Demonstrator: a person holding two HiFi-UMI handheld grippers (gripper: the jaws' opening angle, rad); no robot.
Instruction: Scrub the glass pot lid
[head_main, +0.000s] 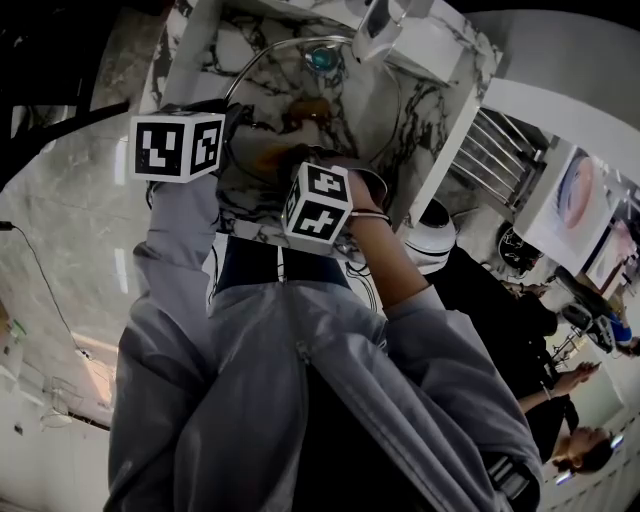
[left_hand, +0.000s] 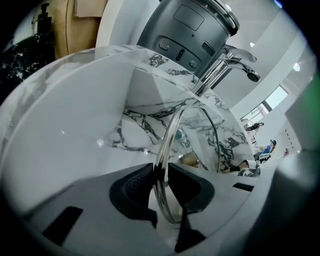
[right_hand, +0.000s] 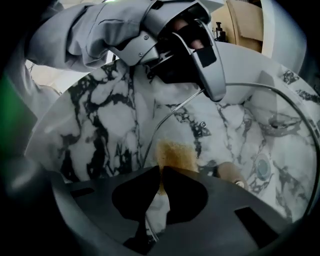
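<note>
— What's in each gripper?

— My left gripper (left_hand: 161, 172) is pinched partway shut on the metal rim of the glass pot lid (left_hand: 196, 134), with one ribbed pad on each side of the rim. My right gripper (right_hand: 161, 172) has its jaws pressed together on a tan-brown sponge (right_hand: 175, 152), which sticks out past the tips.

— Where's the lid?

— It's inside the marble sink (left_hand: 75, 125). My left gripper holds it up on edge, and its broad glass face is turned toward my right gripper. The sponge sits close to the lid's near rim, but I can't tell whether it touches the glass.

— What else is in the basin?

— A few water drops cling to the white wall. Just past the sponge there's a rounded tan knob (right_hand: 227, 172) low by the lid. Beyond that, the round teal drain (right_hand: 262, 166) is set in the veined floor of the sink.

— And further off?

— A chrome faucet (left_hand: 225, 62) rises from the far rim and reaches over the basin.
</note>
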